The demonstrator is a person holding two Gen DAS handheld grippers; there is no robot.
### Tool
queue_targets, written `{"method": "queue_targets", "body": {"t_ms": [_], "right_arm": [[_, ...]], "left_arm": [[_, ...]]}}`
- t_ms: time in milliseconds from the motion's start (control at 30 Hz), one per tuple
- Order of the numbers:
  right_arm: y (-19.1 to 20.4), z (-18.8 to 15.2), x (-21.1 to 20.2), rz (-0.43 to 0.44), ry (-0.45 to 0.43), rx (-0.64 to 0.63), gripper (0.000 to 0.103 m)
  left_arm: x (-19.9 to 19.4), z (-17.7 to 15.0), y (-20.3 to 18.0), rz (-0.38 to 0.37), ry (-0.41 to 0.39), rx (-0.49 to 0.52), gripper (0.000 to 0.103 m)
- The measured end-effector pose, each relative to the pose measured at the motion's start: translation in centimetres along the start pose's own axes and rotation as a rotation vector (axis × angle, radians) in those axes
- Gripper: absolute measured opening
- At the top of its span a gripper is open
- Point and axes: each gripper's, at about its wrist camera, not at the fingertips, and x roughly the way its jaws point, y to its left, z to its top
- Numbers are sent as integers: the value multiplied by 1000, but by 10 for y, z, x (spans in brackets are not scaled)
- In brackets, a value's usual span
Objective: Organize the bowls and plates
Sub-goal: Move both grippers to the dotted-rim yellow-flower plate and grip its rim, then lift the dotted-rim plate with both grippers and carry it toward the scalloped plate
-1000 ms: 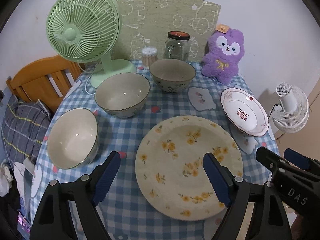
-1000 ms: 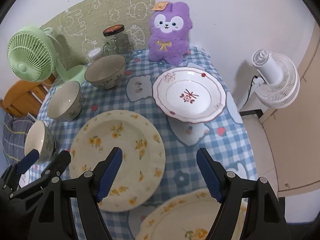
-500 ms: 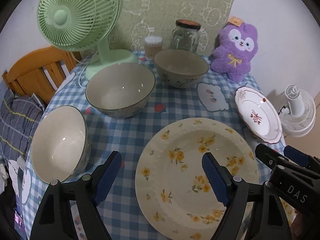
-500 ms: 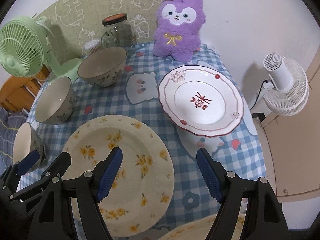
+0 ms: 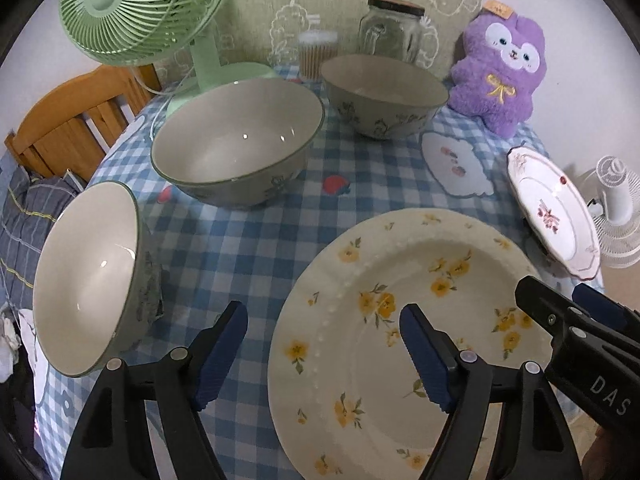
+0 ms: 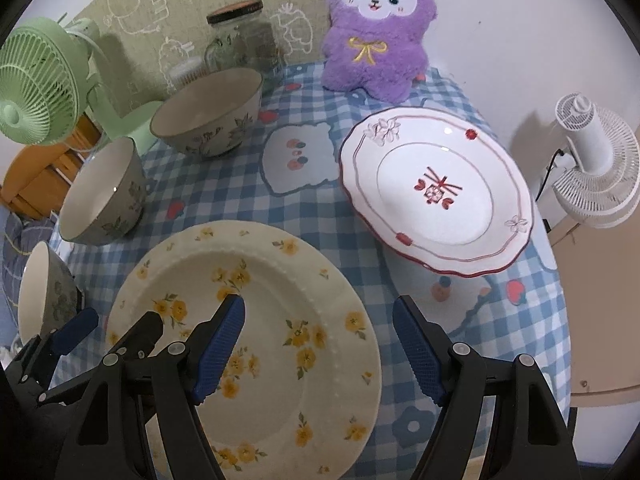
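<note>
two grippers hang above the checked tablecloth (image 5: 256, 240). left gripper (image 5: 324, 356): jaws closing, nothing gripped; the left rim of the yellow-flowered plate (image 5: 400, 320) lies between the fingers, unpressed. right gripper (image 6: 318, 350): fingers released, spread over that plate's right rim, empty. three bowls sit left of the plate: near bowl (image 5: 86, 276), middle bowl (image 5: 236, 142), far bowl (image 5: 384, 94). red-trimmed plate (image 6: 436, 196) lies to the right, apart, in front of the purple plush (image 6: 376, 28).
</note>
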Motion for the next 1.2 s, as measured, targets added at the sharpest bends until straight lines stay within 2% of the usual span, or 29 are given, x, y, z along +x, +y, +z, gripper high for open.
{"method": "queue_targets", "body": {"t_ms": [367,767,1200], "right_arm": [[3,-7,22,-15,53,-13,74],[-2,-10,35,-22,118,13,71],[1,-14,32,-47,127,55,71]], "left_arm": [[21,-6,-4,0,75,4,74],[19,-10,-12,6,58,50,74],[19,-11,-12,7,68,61,73]]}}
